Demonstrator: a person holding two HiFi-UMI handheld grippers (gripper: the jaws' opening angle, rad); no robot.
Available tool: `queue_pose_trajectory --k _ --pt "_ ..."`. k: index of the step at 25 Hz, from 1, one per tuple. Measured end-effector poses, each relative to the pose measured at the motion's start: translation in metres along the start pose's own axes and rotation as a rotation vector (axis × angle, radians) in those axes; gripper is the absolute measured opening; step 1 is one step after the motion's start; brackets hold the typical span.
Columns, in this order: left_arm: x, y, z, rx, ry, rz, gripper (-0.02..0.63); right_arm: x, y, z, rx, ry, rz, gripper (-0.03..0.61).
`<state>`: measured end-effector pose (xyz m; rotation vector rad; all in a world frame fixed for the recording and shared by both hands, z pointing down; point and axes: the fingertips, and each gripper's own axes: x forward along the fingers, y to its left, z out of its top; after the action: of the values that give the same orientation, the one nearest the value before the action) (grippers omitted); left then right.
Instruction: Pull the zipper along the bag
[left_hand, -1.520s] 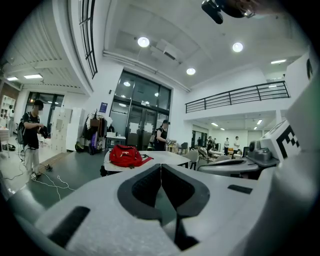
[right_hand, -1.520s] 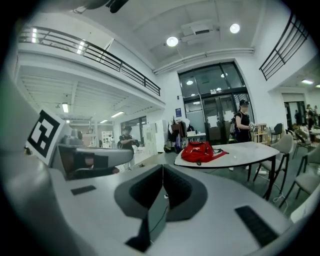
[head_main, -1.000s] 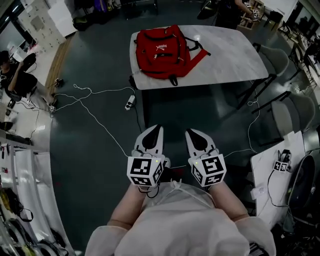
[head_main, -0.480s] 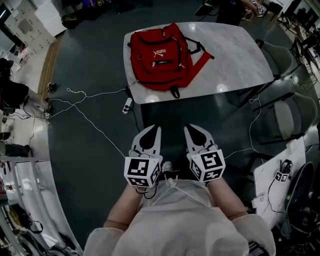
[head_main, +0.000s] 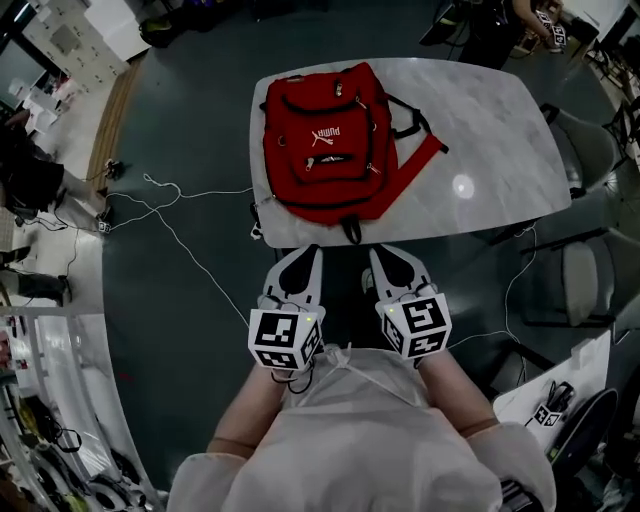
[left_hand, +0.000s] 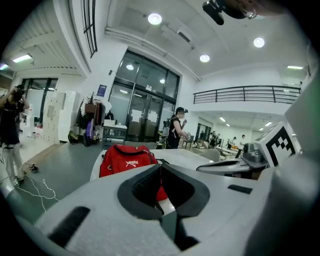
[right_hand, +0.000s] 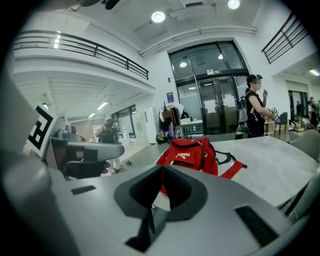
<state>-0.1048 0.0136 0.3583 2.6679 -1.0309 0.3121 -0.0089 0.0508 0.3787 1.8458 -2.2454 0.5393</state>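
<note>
Holds the left claw (head_main: 305, 262) and the right claw (head_main: 386, 262) side by side, low before the body, both pointing forward. In each gripper view, finds the jaws pressed together at the tips, with nothing caught between.

Finds the red fabric backpack (head_main: 325, 150) flat on the left part of the white marbled worktop (head_main: 480, 130), reaching to its near edge and well apart from both claws. Straight ahead of them and higher, with the long axis running away from the body, a little tilted. Black loop handle (head_main: 350, 236) over the near edge, red straps (head_main: 425, 150) thrown to the right. Probably the dark zipper line of the front pocket (head_main: 337, 160) across the middle; cannot make out any pull.

Judging by this, not yet begun: needs a reach forward and up first. Seems slightly nearer to the left claw, being placed more before it. Likely one claw to steady the cloth and the other to take the pull, so must open before the grip.
</note>
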Motion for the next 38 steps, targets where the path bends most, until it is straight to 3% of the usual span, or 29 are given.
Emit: queue_pose_trajectory --k 6,13,23,33,38 --pt "0.09 0.015 0.018 -0.032 0.024 0.078 0.02 0.06 -0.07 0.023 -0.025 0.05 0.09 0.029" --pt "0.176 0.014 0.007 -0.076 0.082 0.131 0.02 0.11 -0.143 0.026 -0.024 0.12 0.149 0.028" --pt "0.226 0.028 -0.034 -0.158 0.179 0.2 0.02 0.16 -0.166 -0.012 -0.102 0.275 0.23 0.029" --pt "0.279 0.047 -0.087 -0.18 0.283 0.15 0.02 0.218 -0.174 -0.054 -0.191 0.433 0.27 0.029" --pt "0.295 0.053 -0.117 -0.179 0.358 0.113 0.02 0.236 -0.177 -0.077 -0.288 0.514 0.286 0.031"
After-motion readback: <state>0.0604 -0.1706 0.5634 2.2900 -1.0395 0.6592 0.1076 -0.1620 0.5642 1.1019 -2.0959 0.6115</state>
